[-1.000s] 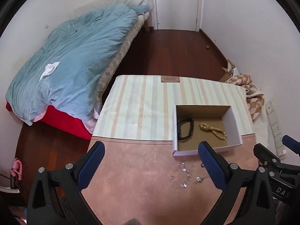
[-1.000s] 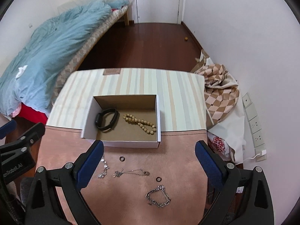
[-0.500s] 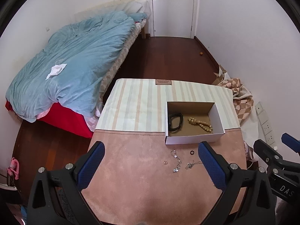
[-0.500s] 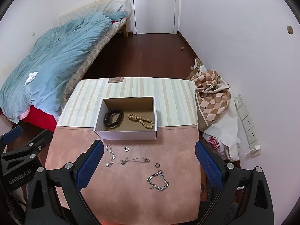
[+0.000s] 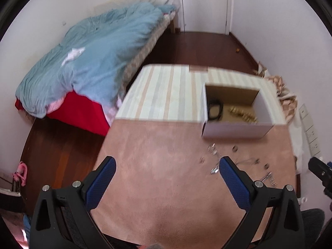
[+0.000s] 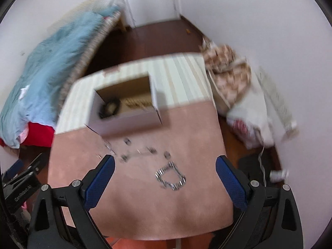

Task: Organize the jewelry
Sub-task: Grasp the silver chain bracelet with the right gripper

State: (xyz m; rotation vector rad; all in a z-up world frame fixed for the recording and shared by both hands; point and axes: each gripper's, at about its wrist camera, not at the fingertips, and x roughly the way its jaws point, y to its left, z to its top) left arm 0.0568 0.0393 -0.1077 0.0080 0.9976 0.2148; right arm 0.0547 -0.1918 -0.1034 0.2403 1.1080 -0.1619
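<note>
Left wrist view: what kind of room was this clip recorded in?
Most likely a home bedroom: a bed with a blue duvet along the wall, a dark wooden floor, and a white door at the far end.

Table (image 6: pixel 145 203): pink mat near, striped cloth (image 6: pixel 186 78) far. On it: open box (image 6: pixel 124 120); before it, loose chain bracelet (image 6: pixel 171 177), necklace (image 6: pixel 137 152), small rings (image 6: pixel 167 154), blurred.

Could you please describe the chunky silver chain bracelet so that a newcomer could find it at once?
Start at the open cardboard box on the table, then come toward the camera across the pink cloth. Past the scattered small rings and thin chain lies the chain bracelet, nearest the right gripper: the largest, thickest-linked loop.
</note>
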